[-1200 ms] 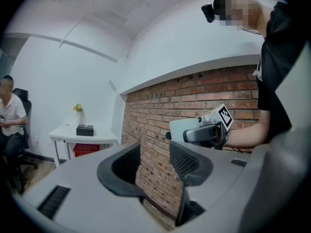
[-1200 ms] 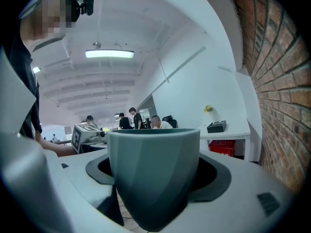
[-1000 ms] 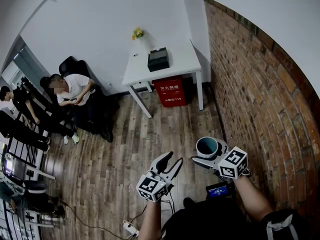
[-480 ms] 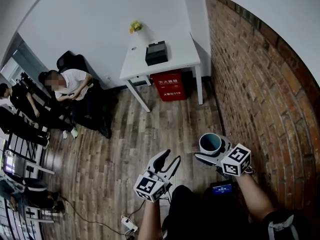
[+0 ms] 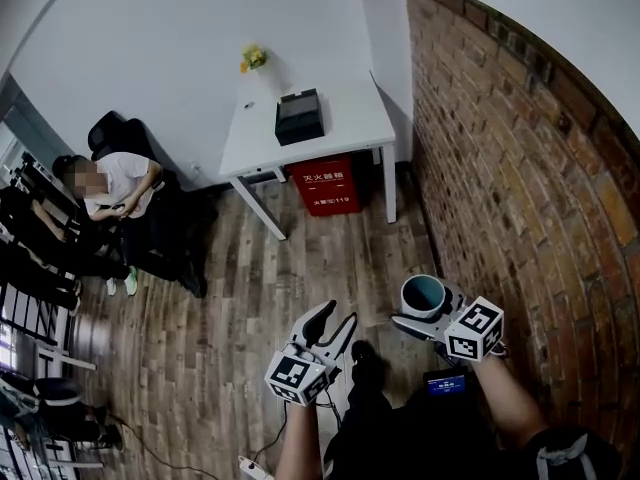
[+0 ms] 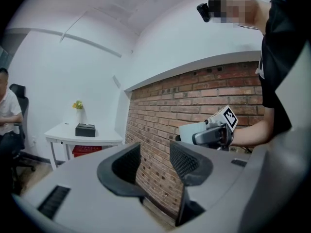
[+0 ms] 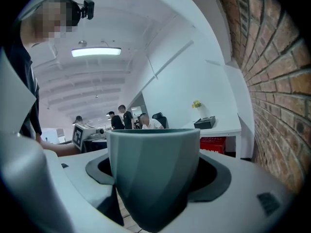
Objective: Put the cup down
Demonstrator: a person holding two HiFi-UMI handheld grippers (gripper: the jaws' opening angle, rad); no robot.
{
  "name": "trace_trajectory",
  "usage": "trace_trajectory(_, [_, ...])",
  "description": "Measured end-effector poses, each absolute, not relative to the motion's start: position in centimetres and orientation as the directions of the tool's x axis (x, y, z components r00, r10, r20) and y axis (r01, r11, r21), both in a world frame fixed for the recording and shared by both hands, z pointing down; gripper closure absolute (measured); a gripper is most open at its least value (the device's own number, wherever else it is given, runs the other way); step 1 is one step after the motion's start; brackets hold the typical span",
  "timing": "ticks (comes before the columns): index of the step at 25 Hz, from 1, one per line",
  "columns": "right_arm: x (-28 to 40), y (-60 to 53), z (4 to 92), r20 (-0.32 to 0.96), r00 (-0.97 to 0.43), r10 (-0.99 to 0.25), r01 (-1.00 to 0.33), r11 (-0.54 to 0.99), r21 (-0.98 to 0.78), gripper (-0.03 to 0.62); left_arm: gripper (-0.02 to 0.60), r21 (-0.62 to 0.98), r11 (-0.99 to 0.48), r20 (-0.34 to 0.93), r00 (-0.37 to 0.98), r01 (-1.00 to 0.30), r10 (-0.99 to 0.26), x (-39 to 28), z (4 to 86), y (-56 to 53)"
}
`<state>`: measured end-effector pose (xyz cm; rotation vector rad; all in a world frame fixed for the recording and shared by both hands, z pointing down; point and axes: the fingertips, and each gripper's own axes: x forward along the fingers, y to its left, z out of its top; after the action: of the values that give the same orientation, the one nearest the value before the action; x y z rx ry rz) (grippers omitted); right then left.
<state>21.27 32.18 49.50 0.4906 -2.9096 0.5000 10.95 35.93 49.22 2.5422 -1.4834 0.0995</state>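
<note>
A teal cup is held upright in the air above the wooden floor, with my right gripper shut on it. In the right gripper view the cup fills the space between both jaws. My left gripper hangs to the left of the cup, open, with nothing between its jaws. The left gripper view shows the cup and the right gripper in front of the brick wall. A white table stands farther ahead against the white wall.
On the table sit a black box and a vase with yellow flowers. A red box stands under it. The brick wall runs along the right. A seated person and chairs are at the left.
The view has shifted so the table and seated person sit farther left. Both grippers keep almost the same pose, the cup still held upright.
</note>
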Motion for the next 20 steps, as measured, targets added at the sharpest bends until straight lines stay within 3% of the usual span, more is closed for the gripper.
trace_trajectory(11, [8.7, 18.3, 47.4, 0.165, -0.923, -0.348, -0.382, 0.880, -0.283, 0.189, 0.387, 0.085, -0.576, 0.183, 0.581, -0.813, -0.793, 0.9, 48.9, 22.2])
trace_trajectory(20, [3.7, 12.0, 48.3, 0.197, -0.911, -0.364, -0.409, 0.863, -0.296, 0.189, 0.387, 0.135, -0.593, 0.190, 0.608, -0.794, -0.771, -4.1, 50.4, 16.7])
